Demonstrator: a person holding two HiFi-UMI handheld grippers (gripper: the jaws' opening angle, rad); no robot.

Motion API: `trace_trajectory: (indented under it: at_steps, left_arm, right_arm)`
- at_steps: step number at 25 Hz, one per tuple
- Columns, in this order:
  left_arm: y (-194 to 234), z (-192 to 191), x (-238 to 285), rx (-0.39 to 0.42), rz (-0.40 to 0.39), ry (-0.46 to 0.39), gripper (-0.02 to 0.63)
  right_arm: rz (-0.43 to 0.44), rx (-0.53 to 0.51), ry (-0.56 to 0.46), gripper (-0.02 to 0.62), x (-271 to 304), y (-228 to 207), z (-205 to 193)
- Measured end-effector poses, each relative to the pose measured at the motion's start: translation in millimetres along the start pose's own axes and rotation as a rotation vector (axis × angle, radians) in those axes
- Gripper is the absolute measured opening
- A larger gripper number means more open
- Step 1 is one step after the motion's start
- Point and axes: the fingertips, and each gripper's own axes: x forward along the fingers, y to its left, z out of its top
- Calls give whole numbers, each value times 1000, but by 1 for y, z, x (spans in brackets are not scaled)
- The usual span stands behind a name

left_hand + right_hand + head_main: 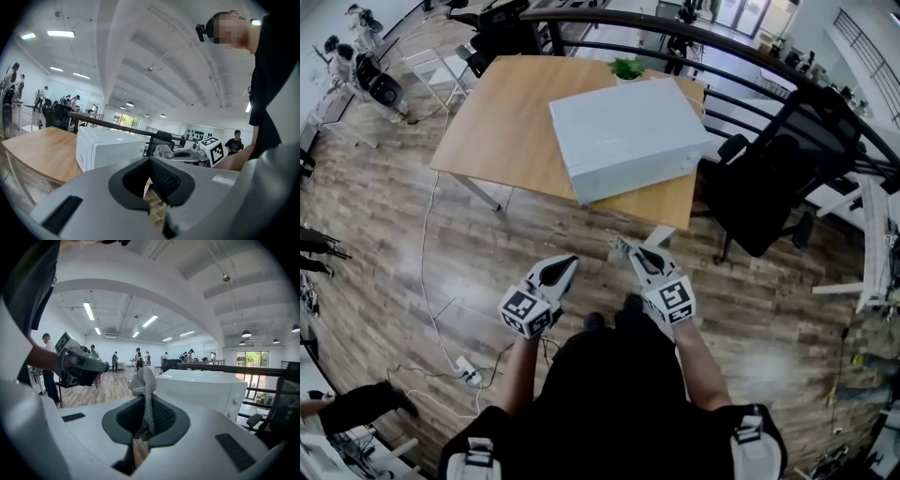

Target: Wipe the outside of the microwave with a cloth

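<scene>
The microwave point(628, 136) — a white box with its top towards the head camera — sat on the near right part of the wooden desk point(502, 122), close to the front edge. A small green plant point(627, 67) stood just behind it at the far edge. A black office chair point(769, 187) stood beside the desk on the right, on the plank floor point(394, 244). The person stood short of the desk, with both tools held low in front of the body and well apart from the microwave. The right gripper point(628, 251) had its fingers point(164, 416) clenched on a grey knitted cloth point(144, 380). The fabric was pinched between the dark pads and bunched above them in a loose knot, and in that gripper's own view the microwave lay beyond it to the right. The left gripper point(569, 263) hung just beside the right one without touching it. Its fingers point(165, 178) were pressed together with nothing between them — the ribbed pads met along one line. In the left gripper view the microwave showed on the desk ahead. The right gripper and its tuft of cloth appeared to the right of it, the marker cube point(212, 150) turned towards the camera.
</scene>
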Motion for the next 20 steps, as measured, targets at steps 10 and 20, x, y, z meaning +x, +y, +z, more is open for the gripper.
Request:
trace_trajectory:
  at_steps: [10,20]
  left_arm:
    - [3,19,60,10,34,-34,2]
    - [10,15,81,10,78,-32,2]
  right_arm:
    - [55,-20,3,15,11,-59,9]
    - [122,-63,-7,15,25,-77,9]
